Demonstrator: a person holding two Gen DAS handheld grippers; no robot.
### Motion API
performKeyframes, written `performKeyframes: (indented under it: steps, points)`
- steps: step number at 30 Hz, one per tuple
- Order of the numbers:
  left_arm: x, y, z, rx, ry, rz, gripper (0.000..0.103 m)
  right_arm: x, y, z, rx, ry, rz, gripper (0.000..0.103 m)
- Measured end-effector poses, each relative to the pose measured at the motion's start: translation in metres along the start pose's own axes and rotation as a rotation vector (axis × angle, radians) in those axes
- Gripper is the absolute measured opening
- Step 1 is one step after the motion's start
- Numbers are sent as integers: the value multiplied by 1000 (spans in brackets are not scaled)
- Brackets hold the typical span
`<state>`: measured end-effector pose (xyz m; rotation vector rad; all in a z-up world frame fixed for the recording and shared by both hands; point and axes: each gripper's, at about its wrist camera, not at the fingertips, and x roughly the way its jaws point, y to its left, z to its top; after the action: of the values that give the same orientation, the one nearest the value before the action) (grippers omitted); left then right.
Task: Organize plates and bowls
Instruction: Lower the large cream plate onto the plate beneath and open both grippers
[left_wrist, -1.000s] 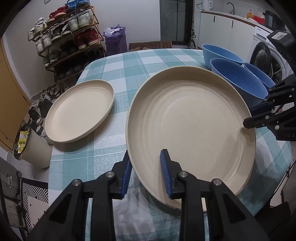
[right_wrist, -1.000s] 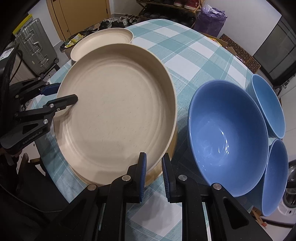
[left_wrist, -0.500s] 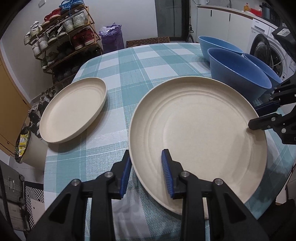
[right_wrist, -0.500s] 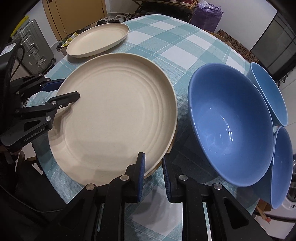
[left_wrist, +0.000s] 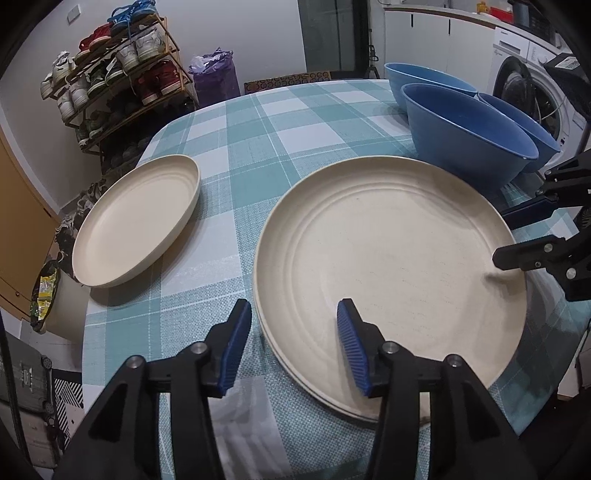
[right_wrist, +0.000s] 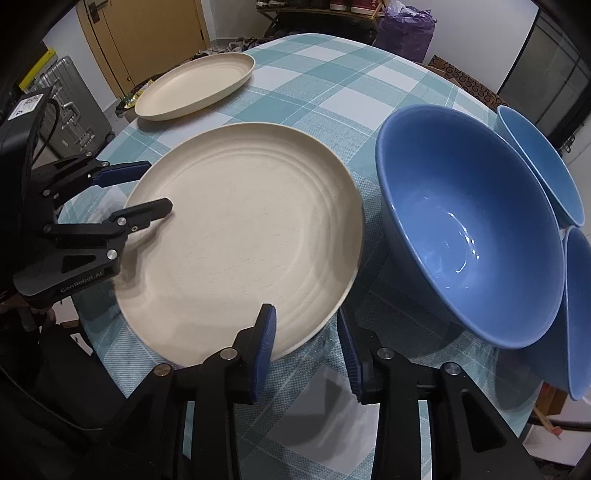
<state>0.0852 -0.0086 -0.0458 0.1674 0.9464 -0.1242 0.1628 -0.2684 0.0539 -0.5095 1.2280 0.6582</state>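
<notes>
A large cream plate (left_wrist: 391, 266) lies flat on the checked tablecloth (left_wrist: 258, 155); it also shows in the right wrist view (right_wrist: 240, 236). My left gripper (left_wrist: 293, 345) is open, its fingers straddling the plate's near rim without pinching it. My right gripper (right_wrist: 306, 347) is open, its fingers either side of the plate's opposite rim. A smaller cream plate (left_wrist: 138, 218) lies at the left. Three blue bowls (right_wrist: 469, 221) stand together beside the large plate.
A shoe rack (left_wrist: 118, 81) and a purple bag (left_wrist: 216, 77) stand beyond the table. A washing machine (left_wrist: 532, 85) is behind the bowls. A grey suitcase (right_wrist: 70, 107) and wooden doors (right_wrist: 147, 33) are off the table's far side.
The large plate came down from a raised tilt to lie flat on the table. Both grippers opened and let go of its rim.
</notes>
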Motion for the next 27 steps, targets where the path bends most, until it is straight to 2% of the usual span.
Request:
performKeyframes:
  steps: [3, 6, 7, 8, 9, 10, 12, 16, 20, 21, 22, 27]
  points:
    - [-2, -1, 0, 0, -9, -7, 54, 0, 2, -2, -2, -13, 16, 46]
    - [-4, 1, 0, -9, -17, -26, 56, -2, 4, -5, 4, -25, 24, 49]
    - [-4, 2, 0, -16, -18, -31, 60, -2, 4, -6, 7, -29, 29, 50]
    - [-4, 2, 0, -23, -19, -31, 64, -3, 4, -6, 11, -33, 35, 54]
    - [-4, 3, 0, -29, -21, -28, 75, -3, 4, -7, 14, -39, 41, 62]
    - [-6, 5, 0, -36, -34, -23, 81, -4, 4, -8, 18, -48, 47, 65]
    - [-9, 6, 0, -42, -49, -26, 81, -7, 3, -9, 29, -73, 62, 76]
    - [-11, 8, -1, -55, -54, -48, 88, -10, -3, -11, 64, -105, 78, 81]
    - [-11, 13, -3, -74, -58, -56, 88, -11, -8, -13, 107, -138, 93, 85]
    - [-10, 14, -3, -79, -58, -58, 91, -11, -8, -13, 114, -146, 93, 87]
    - [-10, 16, -3, -87, -61, -60, 102, -11, -10, -13, 119, -150, 94, 89]
    - [-12, 25, -6, -130, -82, -71, 103, -10, -12, -17, 140, -166, 110, 97]
